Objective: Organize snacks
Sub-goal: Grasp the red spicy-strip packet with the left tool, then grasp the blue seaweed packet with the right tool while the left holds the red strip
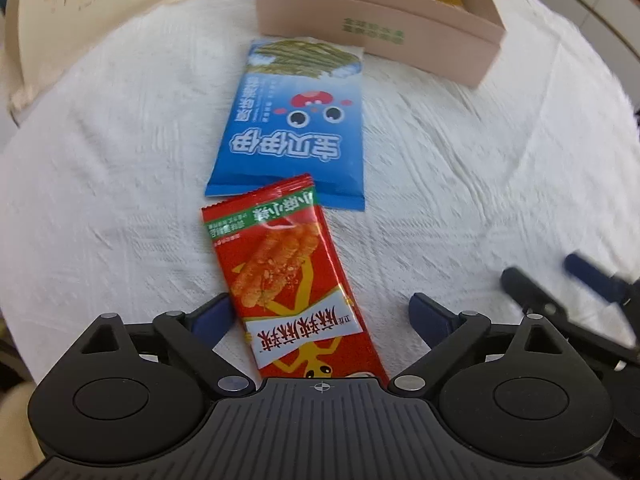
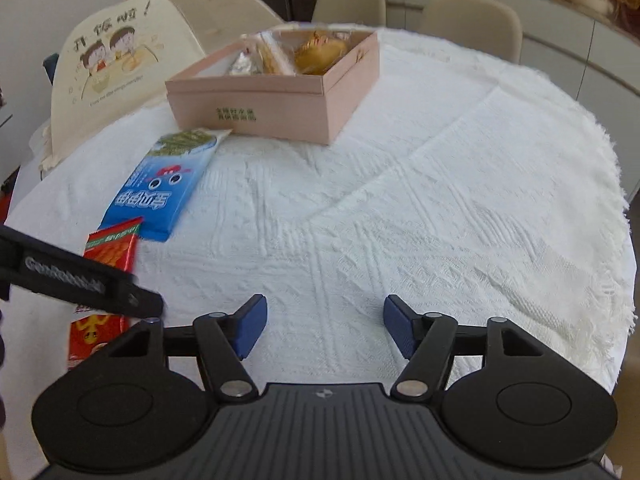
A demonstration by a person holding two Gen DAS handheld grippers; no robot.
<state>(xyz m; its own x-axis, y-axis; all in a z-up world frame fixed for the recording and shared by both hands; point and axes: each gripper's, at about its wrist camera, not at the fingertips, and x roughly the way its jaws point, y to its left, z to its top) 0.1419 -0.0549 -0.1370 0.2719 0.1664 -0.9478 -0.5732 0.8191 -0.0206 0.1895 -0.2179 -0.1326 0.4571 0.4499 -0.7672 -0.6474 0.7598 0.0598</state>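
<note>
**Two packets lie short of the box**

L wrist: left gripper [image 1: 320, 316] spread wide, straddling red snack packet [image 1: 290, 280]; blue snack packet [image 1: 292, 124] beyond, touching pink box [image 1: 376, 32] — contents blurred.

R wrist: right gripper [image 2: 324, 326] apart, empty, over white tablecloth [image 2: 440, 200]; left gripper's body hides part of the red packet.

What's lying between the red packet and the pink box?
The blue packet lies between the red packet and the pink box, its near end under the red one. Both wrist views show it.
</note>
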